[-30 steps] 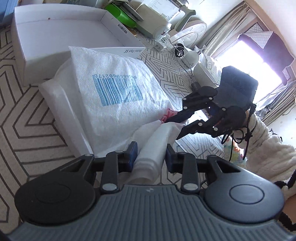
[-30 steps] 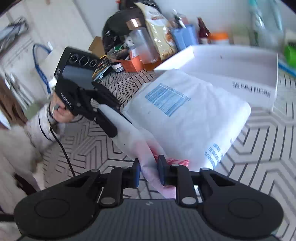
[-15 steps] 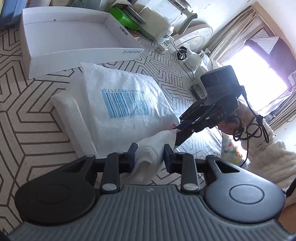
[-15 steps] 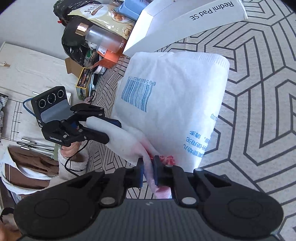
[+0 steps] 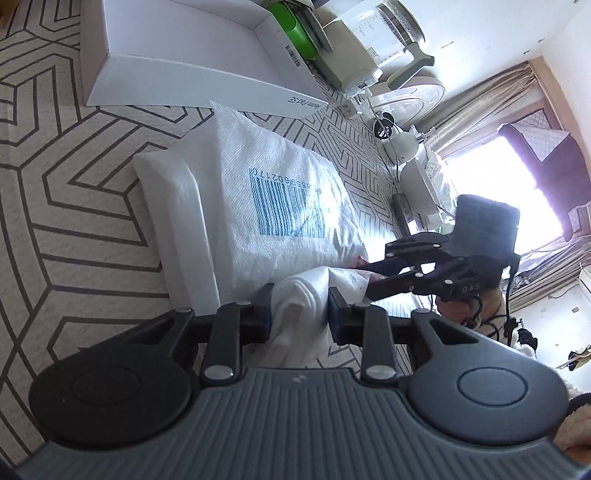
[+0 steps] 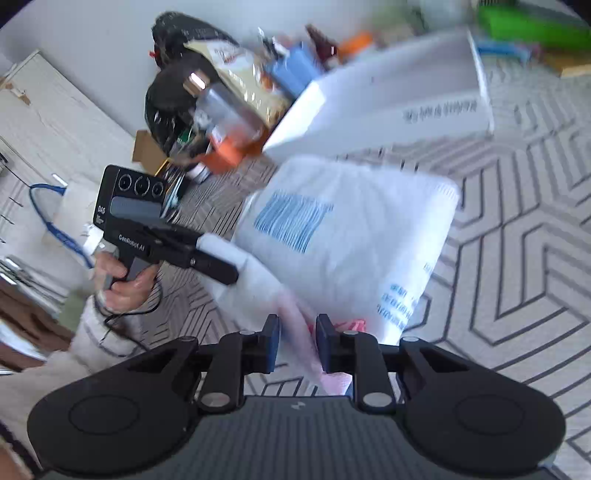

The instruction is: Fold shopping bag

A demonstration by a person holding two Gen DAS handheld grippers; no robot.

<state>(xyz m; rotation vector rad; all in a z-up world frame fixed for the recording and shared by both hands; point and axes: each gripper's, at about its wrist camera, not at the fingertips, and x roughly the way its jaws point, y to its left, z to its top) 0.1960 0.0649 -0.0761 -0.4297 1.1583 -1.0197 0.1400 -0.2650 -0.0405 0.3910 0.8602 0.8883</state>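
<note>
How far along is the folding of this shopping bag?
Partly done. The shopping bag already lies on the patterned table as a flat folded slab, barcode up. In hand: the left gripper and the right gripper both have the bunched end of the bag between their fingers. Left: laying that loose end over the slab.

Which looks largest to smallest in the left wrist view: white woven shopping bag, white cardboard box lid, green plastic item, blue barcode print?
1. White woven shopping bag, though it lies nearer the camera.
2. White cardboard box lid, close behind; its true size versus the bag is unsure.
3. Blue barcode print.
4. Green plastic item, partly hidden.
</note>
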